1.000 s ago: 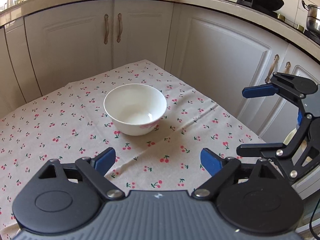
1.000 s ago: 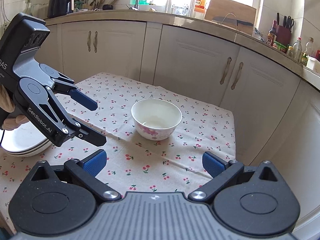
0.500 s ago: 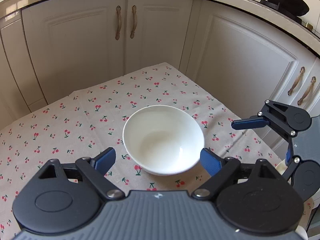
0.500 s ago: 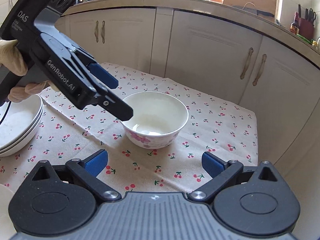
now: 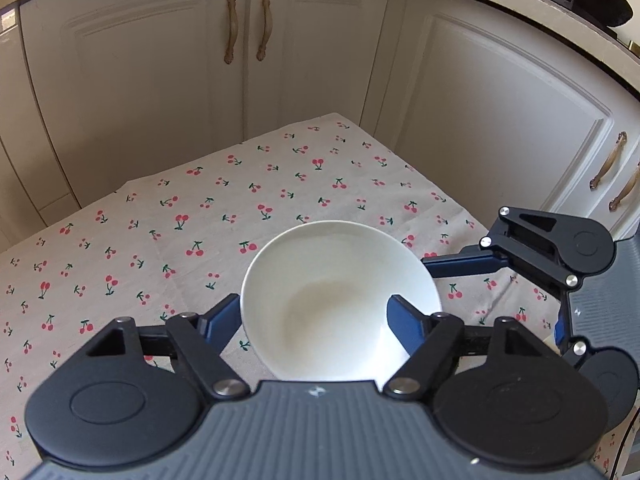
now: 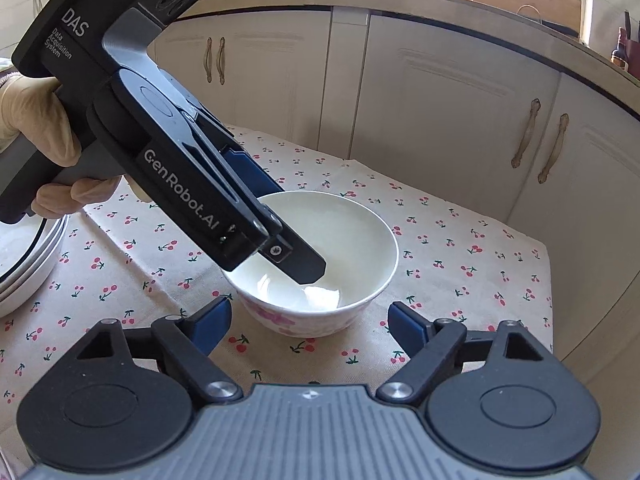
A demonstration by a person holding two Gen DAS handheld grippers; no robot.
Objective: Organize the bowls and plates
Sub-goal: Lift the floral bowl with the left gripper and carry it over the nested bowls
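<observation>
Left wrist view: left gripper [image 5: 314, 316] straddles the bowl [image 5: 340, 300] rim at lower centre, jaws just narrowing (contact unconfirmed).

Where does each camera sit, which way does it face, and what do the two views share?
Left wrist: on the left gripper, looking down along its fingers at the white bowl; its jaws, just closing, straddle the rim, one finger inside; the right gripper shows at right.
Right wrist: on the right gripper, facing the same bowl and stacked plates; the gloved hand holds the left gripper.
Shared: bowl, cherry-print tablecloth, cabinet doors.
</observation>
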